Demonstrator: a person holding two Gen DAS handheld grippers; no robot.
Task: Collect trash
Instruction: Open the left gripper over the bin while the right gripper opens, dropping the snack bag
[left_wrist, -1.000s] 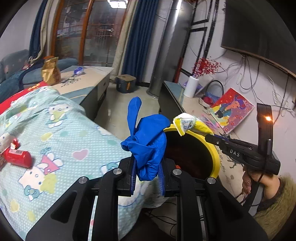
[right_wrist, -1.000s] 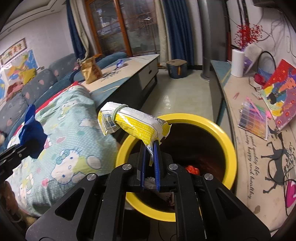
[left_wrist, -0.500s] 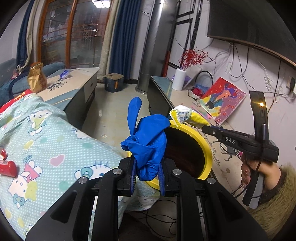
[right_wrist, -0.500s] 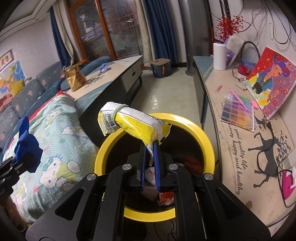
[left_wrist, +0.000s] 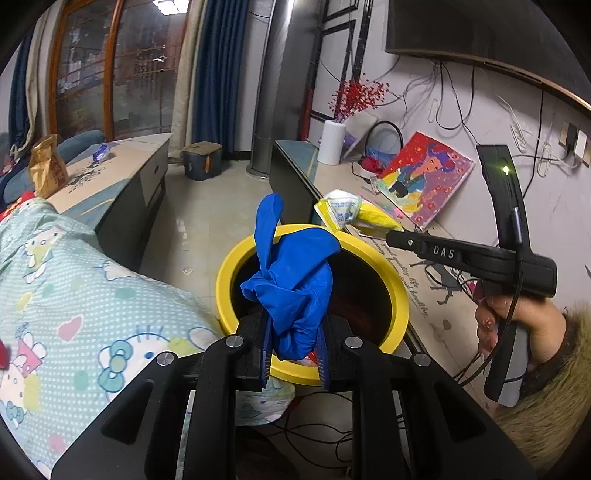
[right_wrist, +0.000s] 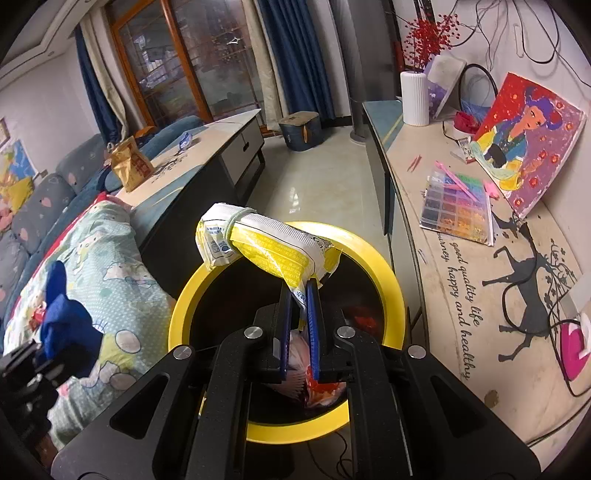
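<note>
Left gripper (left_wrist: 293, 354): clamped on a crumpled blue glove (left_wrist: 291, 291), bunched upright between the fingers, yellow-rimmed bin (left_wrist: 225, 295) just beyond the tips, presumably lined up for a drop. Right gripper (right_wrist: 298, 328): pinched tight on a yellow snack packet's (right_wrist: 266, 247) corner, packet jutting ahead of the fingers, bin mouth directly below.

Ahead lie a pale tiled floor (right_wrist: 314, 177), blue curtains (right_wrist: 295, 55) and a wood-framed glass door (right_wrist: 184, 70); a painting (right_wrist: 528, 136) leans right.
</note>
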